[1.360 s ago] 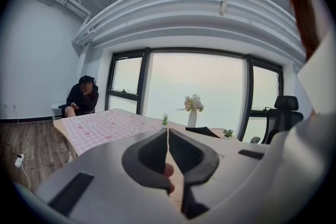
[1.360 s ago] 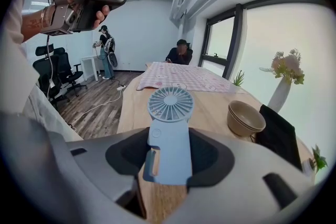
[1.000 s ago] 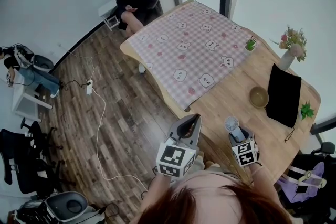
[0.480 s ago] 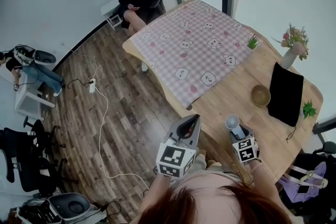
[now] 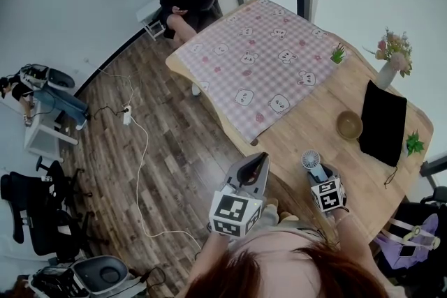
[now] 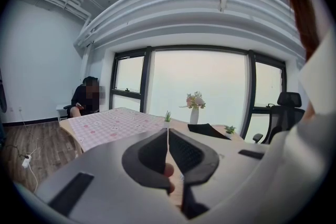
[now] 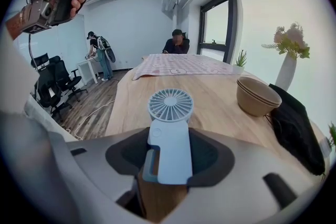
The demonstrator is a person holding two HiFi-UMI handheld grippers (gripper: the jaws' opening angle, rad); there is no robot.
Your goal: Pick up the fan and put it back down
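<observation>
At near table [image 5: 307, 132] edge: right gripper [image 7: 169, 140] pinching fan [image 7: 169, 107] by handle, head pointing forward; left gripper [image 6: 168, 135] jaws pressed together, nothing between.

A pink checked cloth [image 5: 258, 73] covers the far end of the light wooden worktop [image 5: 307, 130]. The tan round bowl [image 5: 348, 125] sits just left of a black fabric pouch [image 5: 383, 123]; the pale-blue handheld fan [image 5: 311, 162] seems over the near edge.

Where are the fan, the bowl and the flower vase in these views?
fan [image 7: 169, 139], right gripper view, on its pale blue handle between the jaws.
bowl [image 7: 257, 97], right gripper view, on its outer wall.
flower vase [image 5: 386, 75], head view, on the white vase body.
</observation>
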